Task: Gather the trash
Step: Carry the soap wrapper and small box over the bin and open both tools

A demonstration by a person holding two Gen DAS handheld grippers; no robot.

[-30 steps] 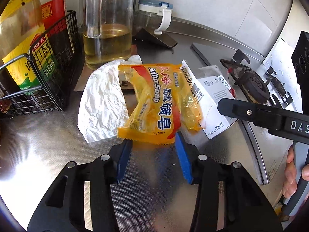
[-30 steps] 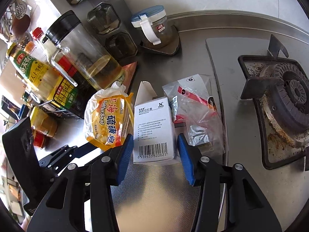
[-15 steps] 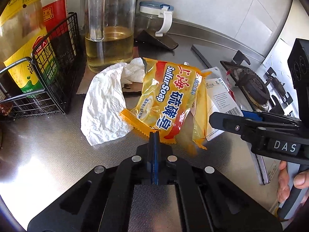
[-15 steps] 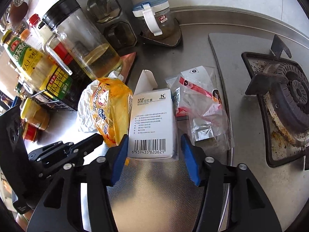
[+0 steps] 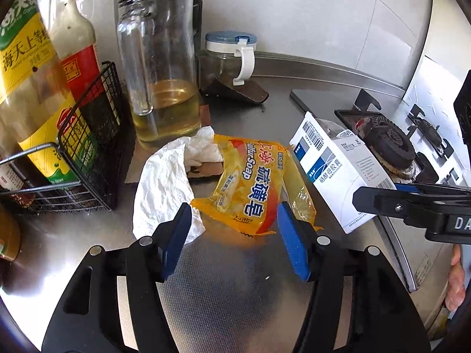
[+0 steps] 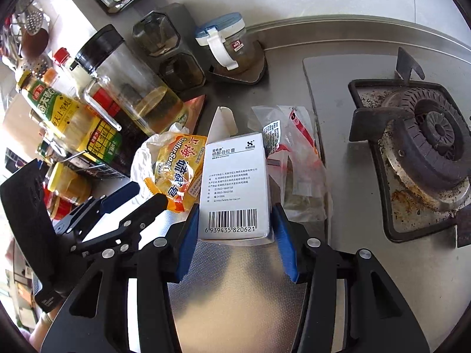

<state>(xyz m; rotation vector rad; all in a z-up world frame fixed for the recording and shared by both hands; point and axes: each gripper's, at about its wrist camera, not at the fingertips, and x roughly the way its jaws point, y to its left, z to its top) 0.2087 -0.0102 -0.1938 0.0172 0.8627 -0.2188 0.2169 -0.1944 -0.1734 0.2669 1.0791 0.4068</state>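
A yellow soap wrapper lies crumpled on the steel counter, overlapping a white paper towel. My left gripper is opening, its blue pads on either side of the wrapper's near edge and not pressing on it. My right gripper is shut on a white medicine box and holds it tilted above the counter; the box also shows at the right of the left wrist view. A clear plastic bag with red print lies just beyond the box. The wrapper and left gripper sit to its left.
A glass oil pitcher and sauce bottles in a black wire rack stand left of the trash. A blue-lidded jar sits at the back wall. The gas burner fills the right. A hand is at the right edge.
The left gripper closed on the wrapper's near edge, then opened again, and the wrapper settled back. The right gripper lifted and tilted the white box.
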